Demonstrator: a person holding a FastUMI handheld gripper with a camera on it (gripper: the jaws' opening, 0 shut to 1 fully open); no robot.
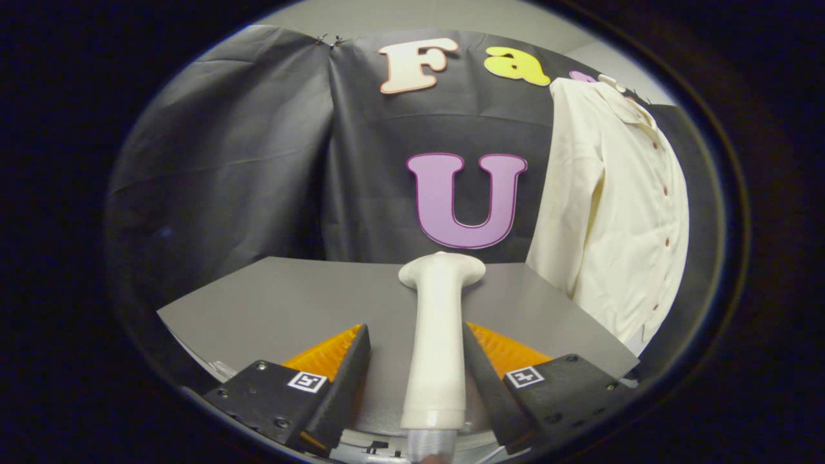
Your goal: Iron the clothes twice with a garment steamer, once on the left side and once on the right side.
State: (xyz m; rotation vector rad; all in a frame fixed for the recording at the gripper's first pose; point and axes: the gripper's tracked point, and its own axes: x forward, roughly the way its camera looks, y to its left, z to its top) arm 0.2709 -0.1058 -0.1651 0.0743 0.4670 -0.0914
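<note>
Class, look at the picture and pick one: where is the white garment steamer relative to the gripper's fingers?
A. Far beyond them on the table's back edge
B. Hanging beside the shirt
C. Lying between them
C: the garment steamer lies on the table between the fingers of the gripper, with a gap showing at the left finger.

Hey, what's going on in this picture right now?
A person is working a hand-held pair of tongs over a grey table. A white garment steamer lies on the table between the two fingers, its head pointing away. The right finger sits against the handle, while a gap shows at the left finger, so the steamer is not clamped yet. A cream shirt hangs against the black cloth wall beyond the table, to the right, with no steaming under way.
</note>
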